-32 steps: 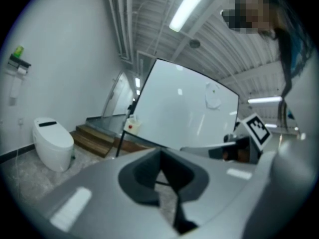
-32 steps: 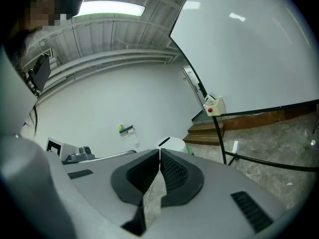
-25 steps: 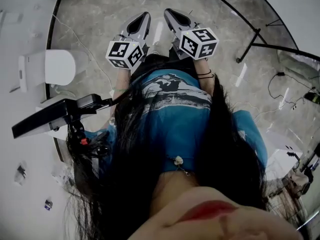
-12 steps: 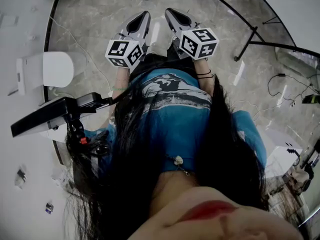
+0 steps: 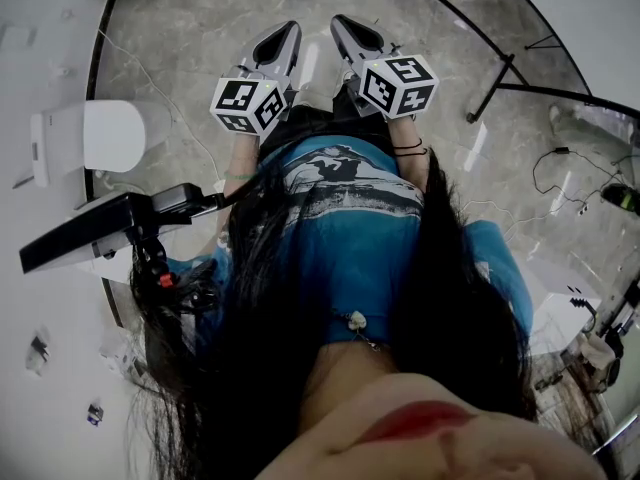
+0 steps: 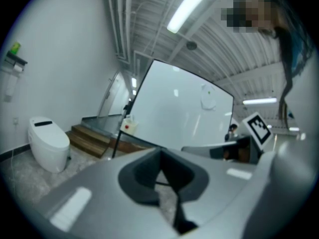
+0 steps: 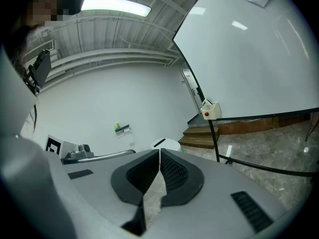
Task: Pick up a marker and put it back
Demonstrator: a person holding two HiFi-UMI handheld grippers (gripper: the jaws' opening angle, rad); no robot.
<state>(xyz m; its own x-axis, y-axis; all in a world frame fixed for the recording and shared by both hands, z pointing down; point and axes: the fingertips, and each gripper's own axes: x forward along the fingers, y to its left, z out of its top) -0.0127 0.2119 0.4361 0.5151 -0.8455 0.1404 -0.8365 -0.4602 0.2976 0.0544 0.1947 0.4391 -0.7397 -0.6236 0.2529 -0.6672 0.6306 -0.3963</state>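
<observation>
No marker shows in any view. My left gripper (image 5: 287, 34) and right gripper (image 5: 341, 24) are held side by side in front of the person's body, both pointing away over the marble floor (image 5: 200, 38). In the left gripper view the left gripper (image 6: 160, 154) has its jaws closed together with nothing between them. The right gripper (image 7: 159, 153) is likewise shut and empty. A large whiteboard (image 6: 184, 108) on a black stand fills the background ahead, and it also appears in the right gripper view as the whiteboard (image 7: 249, 59).
A small box with a red dot (image 7: 211, 110) hangs on the whiteboard's stand. A white toilet (image 5: 110, 133) stands at the left. Wooden steps (image 6: 94, 136) lie beyond it. Black stand legs (image 5: 510, 73) and cables (image 5: 560, 173) cross the floor at the right. A black device (image 5: 90, 233) is by the person's shoulder.
Both grippers stay where they were, shut. The head view has only drifted slightly.
</observation>
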